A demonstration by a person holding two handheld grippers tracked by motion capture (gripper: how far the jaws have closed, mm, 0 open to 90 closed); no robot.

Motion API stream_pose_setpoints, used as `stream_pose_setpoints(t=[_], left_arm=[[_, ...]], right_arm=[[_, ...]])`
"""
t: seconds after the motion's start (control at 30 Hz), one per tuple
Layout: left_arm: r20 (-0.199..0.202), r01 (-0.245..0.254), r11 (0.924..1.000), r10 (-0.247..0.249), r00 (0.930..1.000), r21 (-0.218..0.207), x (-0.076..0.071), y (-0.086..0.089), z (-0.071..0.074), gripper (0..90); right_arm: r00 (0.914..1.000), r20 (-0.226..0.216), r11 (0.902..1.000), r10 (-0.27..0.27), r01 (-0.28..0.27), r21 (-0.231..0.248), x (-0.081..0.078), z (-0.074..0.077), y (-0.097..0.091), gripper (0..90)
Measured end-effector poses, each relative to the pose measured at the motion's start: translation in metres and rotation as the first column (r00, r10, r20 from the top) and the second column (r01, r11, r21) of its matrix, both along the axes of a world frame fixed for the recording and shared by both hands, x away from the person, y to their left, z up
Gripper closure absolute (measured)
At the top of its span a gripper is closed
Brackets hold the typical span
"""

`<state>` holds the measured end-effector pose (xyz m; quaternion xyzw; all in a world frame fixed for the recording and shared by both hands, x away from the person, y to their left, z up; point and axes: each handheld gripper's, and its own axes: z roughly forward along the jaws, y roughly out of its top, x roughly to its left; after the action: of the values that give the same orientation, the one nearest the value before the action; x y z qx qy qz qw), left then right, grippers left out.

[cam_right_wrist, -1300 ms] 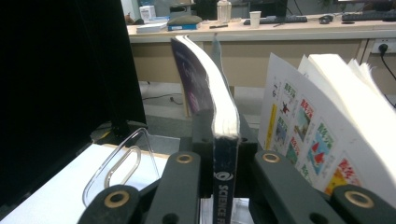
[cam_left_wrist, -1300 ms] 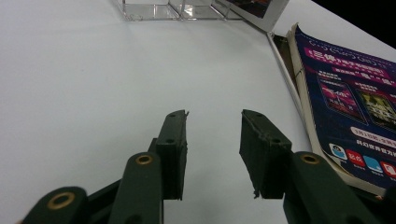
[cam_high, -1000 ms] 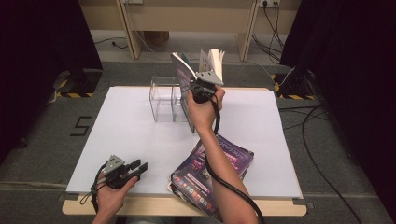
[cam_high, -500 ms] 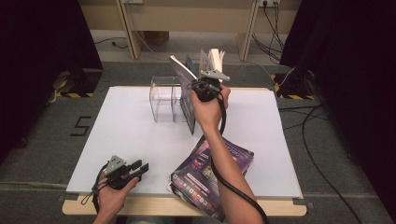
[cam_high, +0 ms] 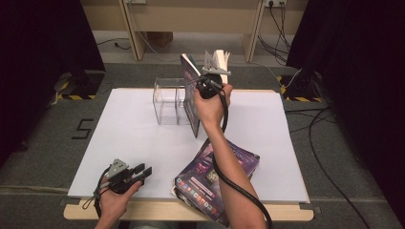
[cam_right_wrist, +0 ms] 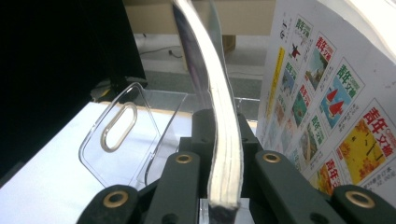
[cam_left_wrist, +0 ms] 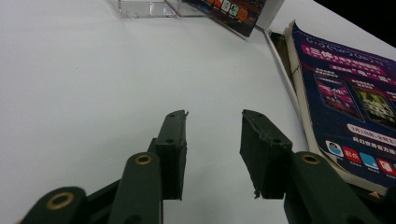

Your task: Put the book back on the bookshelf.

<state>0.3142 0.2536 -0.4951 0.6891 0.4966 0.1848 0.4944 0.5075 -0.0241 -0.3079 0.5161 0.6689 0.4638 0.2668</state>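
**Right gripper holds a magazine upright beside a clear holder**

A person sits at a table covered by a white sheet [cam_high: 133, 138], with a two-jaw gripper in each hand.

The right gripper [cam_high: 210, 78] is raised over the far middle of the table. Its jaws have just been closing, and they are clamped on the edge of a magazine [cam_high: 190, 95], which stands on end, nearly vertical. In the right gripper view the magazine [cam_right_wrist: 224, 140] rises between the two black jaws, its stacked page edges bending slightly to the left. A loose page [cam_right_wrist: 327, 116] printed with small colourful covers fans out to the right.

The magazine's lower edge sits at the right-hand side of a clear plastic holder [cam_high: 169, 102], which stands on the far part of the sheet. I cannot tell whether the magazine is inside it or just beside it.

The left gripper [cam_high: 138, 172] rests at the near left edge of the table. In the left gripper view its jaws [cam_left_wrist: 212, 154] stand apart with nothing between them.

A stack of magazines [cam_high: 215, 176] with dark purple covers lies flat at the near edge, to the right of the left gripper.
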Motion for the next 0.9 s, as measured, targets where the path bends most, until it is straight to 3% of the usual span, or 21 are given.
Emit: stream_pose_setpoints(t=[0.27,0.63,0.9], left_arm=[[0.001,-0.004,1.0000,0.004,1.0000,0.000,0.001,0.002,0.000,60.2],[0.002,-0.006,1.0000,0.006,1.0000,-0.006,0.001,0.004,0.001,60.2],[0.003,0.003,1.0000,-0.003,1.0000,-0.003,0.000,0.001,0.000,60.2]], right_arm=[[0.9952,0.089,0.9989,-0.041,0.039,0.026,0.003,0.001,0.005,84.7],[0.9910,0.107,0.9966,-0.080,0.078,0.029,0.017,-0.006,0.012,84.7],[0.9894,0.116,0.9958,-0.087,0.089,-0.017,0.018,-0.010,0.014,82.8]])
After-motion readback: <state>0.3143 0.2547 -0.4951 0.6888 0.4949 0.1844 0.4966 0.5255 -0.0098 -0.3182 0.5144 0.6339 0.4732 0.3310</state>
